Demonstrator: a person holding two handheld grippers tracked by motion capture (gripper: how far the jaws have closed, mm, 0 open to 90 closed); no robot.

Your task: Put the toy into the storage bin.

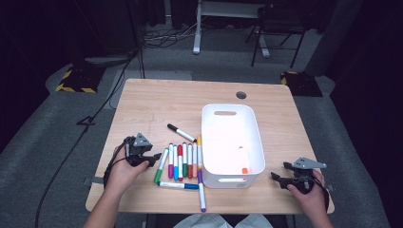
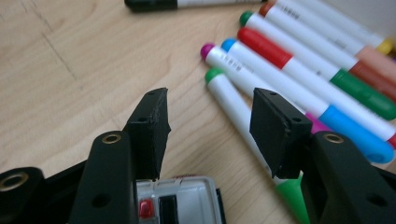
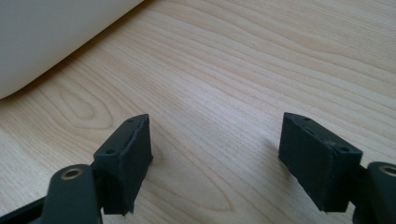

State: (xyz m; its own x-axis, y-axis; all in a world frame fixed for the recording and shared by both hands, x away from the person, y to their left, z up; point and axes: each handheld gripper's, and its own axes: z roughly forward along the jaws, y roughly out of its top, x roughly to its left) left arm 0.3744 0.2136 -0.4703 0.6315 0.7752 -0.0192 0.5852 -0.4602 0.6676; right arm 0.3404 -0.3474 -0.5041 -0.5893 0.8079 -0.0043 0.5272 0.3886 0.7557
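A pale wood-grain bench with rounded corners carries a white plastic bin, rectangular with soft corners and slot handles, standing right of centre. Inside the bin, near its front right corner, lies a single orange marker. Just left of the bin, a row of white-barrelled markers with coloured caps lies side by side, touching or nearly so; a black-capped marker lies apart at an angle behind them, a blue-capped one lies crosswise in front, and a purple-capped marker runs along the bin's front left corner toward the bench edge. The left hand-held gripper, matte black, sits low at the row's left end, its jaws partly open with the green-capped marker lying just ahead of the gap, nothing clamped. The right hand-held gripper rests right of the bin, jaws spread wide over bare wood, holding nothing.
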